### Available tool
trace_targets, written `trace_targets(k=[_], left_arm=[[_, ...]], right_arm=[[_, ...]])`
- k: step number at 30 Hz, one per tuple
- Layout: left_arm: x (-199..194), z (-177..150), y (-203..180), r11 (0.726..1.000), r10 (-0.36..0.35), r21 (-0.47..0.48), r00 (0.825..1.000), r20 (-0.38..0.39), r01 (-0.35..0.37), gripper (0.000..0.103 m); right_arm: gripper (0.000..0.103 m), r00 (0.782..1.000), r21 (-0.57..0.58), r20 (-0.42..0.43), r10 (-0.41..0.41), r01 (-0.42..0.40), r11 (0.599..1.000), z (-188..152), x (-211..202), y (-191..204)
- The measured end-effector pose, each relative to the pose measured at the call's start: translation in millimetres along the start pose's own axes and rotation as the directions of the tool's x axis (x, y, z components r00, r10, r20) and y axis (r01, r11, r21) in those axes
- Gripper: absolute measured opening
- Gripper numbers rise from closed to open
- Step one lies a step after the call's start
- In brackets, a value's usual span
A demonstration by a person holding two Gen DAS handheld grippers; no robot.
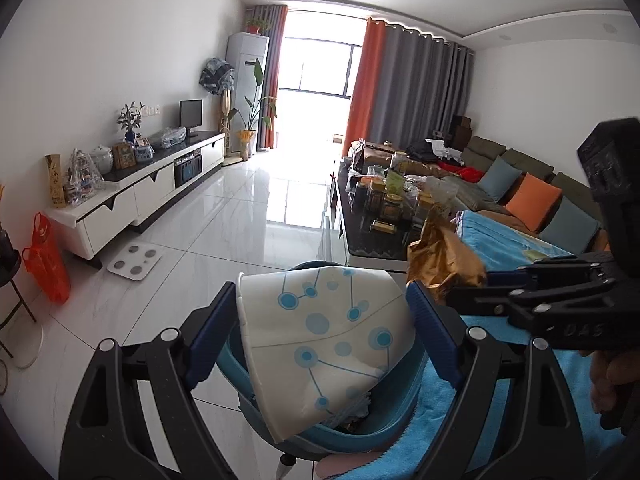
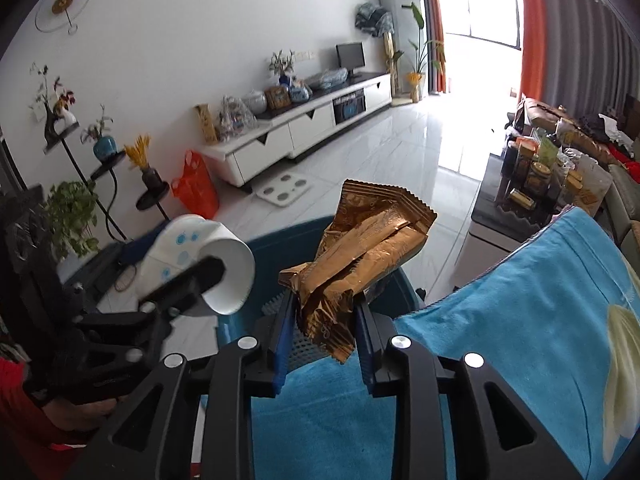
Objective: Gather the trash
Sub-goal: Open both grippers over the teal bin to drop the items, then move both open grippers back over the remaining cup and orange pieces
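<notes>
Left gripper (image 1: 320,328) clamped across a white paper cup with blue dots (image 1: 324,344), right gripper (image 2: 322,344) loosely around a crumpled gold foil wrapper (image 2: 360,256), both poised over the blue plastic bin (image 1: 360,432), presumably for dropping in.

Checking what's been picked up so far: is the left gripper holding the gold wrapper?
No, the left gripper holds a white paper cup with blue dots; the gold wrapper sits between the right gripper's fingers.
</notes>
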State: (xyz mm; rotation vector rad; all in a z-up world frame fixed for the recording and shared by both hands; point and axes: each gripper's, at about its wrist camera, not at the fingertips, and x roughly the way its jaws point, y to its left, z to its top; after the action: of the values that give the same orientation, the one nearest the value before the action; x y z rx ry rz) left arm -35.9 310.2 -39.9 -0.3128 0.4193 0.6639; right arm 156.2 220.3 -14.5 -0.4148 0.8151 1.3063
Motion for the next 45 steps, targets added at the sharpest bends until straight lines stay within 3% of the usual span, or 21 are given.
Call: trace_targets(k=[6, 12, 21, 29, 35, 45], left_arm=[[29, 3, 6, 0.998, -0.048, -0.043, 0.998, -0.039, 0.046, 0.084], [53, 6, 2, 0.996, -0.076, -0.057, 0.995, -0.061, 0.073, 0.084], [71, 14, -7, 0.995, -0.089, -0.054, 0.994, -0.061, 0.085, 0.09], [56, 12, 7, 0.996, -0.046, -0.077, 0.998, -0.036, 0.043, 0.093], [36, 12, 10, 0.997, -0.007, -0.08, 1.0, -0.011, 0.006, 0.096], [-4, 25, -11, 0.999, -0.017, -0.033, 0.998, 0.056, 0.019, 0.097]], right_arm=[[0.029, 0.996, 0.021, -0.073, 0.058, -0.057, 0.998, 7, 28, -8], [0.037, 0.994, 0.005, -0.1, 0.044, -0.044, 0.999, 8, 41, -7], [0.046, 0.997, 0.043, -0.075, 0.036, -0.032, 0.999, 3, 34, -21], [0.049, 0.998, 0.067, -0.036, 0.045, -0.043, 0.997, 0, 20, -26], [0.057, 1.0, 0.081, 0.012, 0.027, -0.028, 0.996, -4, 2, -26], [0.083, 0.988, 0.107, 0.132, -0.082, 0.068, 0.992, -25, -54, -35]])
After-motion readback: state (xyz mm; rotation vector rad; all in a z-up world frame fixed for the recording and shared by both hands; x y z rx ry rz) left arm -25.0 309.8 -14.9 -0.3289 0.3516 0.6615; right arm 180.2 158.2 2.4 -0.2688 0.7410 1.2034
